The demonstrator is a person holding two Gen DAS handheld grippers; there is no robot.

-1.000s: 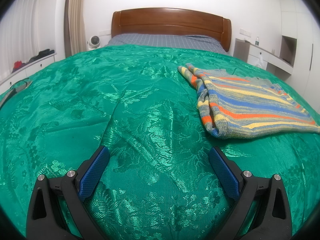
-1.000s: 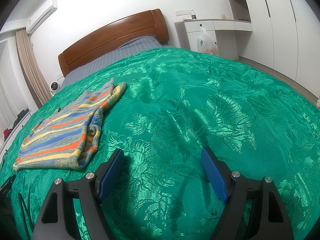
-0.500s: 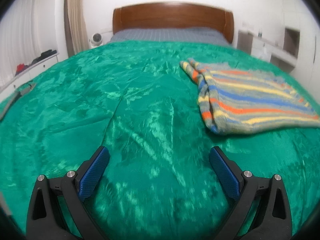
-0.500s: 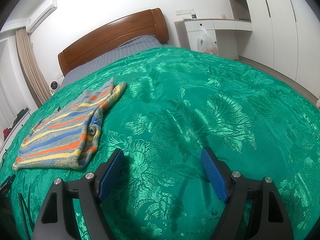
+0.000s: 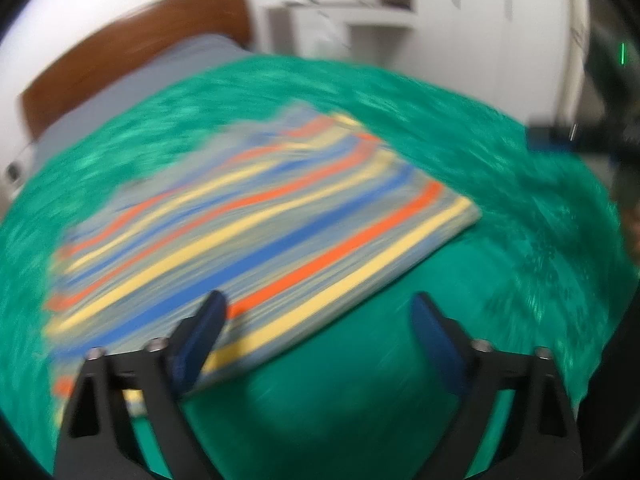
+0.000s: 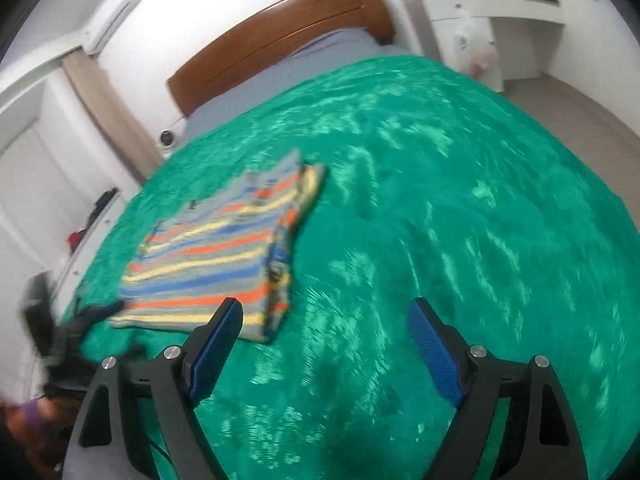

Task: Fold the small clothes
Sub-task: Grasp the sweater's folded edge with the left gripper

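Note:
A striped knit garment in grey, blue, orange and yellow lies folded flat on the green bedspread. In the left wrist view it fills the middle, blurred. My left gripper is open and empty just above the garment's near edge, its left finger over the cloth. In the right wrist view the garment lies left of centre. My right gripper is open and empty over bare bedspread, beside the garment's near right corner. The left gripper shows blurred at that view's left edge.
A wooden headboard and grey sheet are at the far end of the bed. A white desk with a plastic bag stands at the back right. White cabinets line the left side. Floor lies past the bed's right edge.
My left gripper has swung right toward the garment, which now fills its view with heavy blur. My right gripper has risen and turned slightly left toward the garment. Both stay open.

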